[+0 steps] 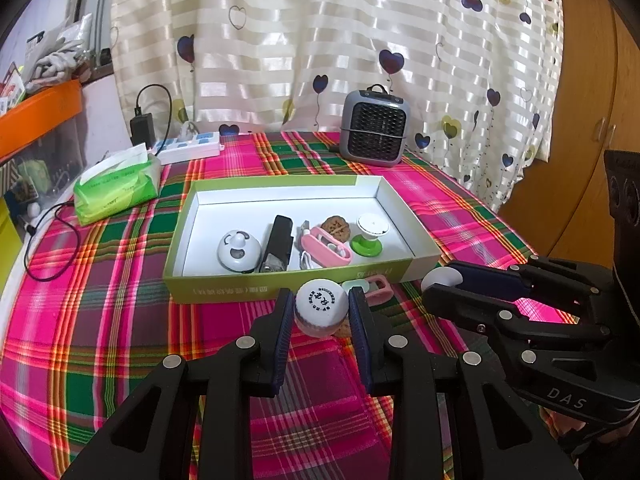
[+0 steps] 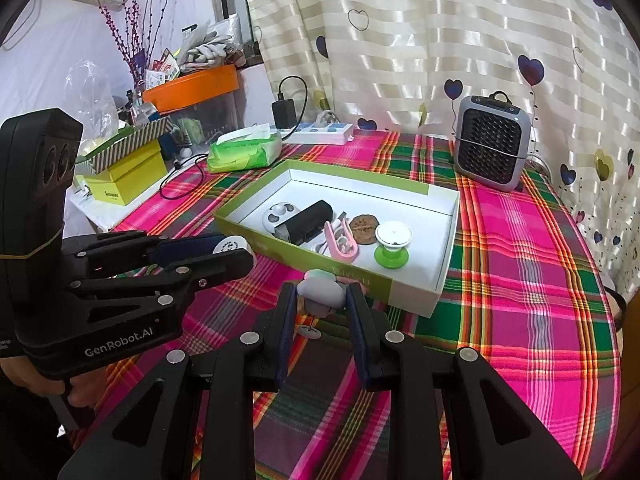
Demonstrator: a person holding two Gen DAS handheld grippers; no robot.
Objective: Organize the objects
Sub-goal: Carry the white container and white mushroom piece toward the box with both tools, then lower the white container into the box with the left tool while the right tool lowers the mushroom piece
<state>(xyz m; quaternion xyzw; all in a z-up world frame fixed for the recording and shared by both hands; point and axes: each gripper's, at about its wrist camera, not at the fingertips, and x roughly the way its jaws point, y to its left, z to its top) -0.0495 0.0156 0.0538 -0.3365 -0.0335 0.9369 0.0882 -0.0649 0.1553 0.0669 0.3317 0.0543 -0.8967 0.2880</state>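
Left gripper [image 1: 321, 312] held just in front of the green box [image 1: 280, 285], jaws clamped on a white round-topped jar [image 1: 321, 306] with a black printed seal. Right gripper [image 2: 318, 300] held at the box's near wall too, jaws clamped on a small grey knob-shaped piece [image 2: 322, 294]. Inside the box: white round gadget [image 1: 237, 251], black case [image 1: 278, 242], pink clip [image 1: 326, 245], brown disc [image 1: 336, 225], green-based knob [image 1: 370, 234]. Behind the box on the plaid worktop [image 1: 100, 320]: grey heater [image 1: 374, 128].

Woven plaid tablecloth [image 1: 120, 320], matt cardboard box [image 1: 288, 284], satiny curtain [image 1: 320, 40]
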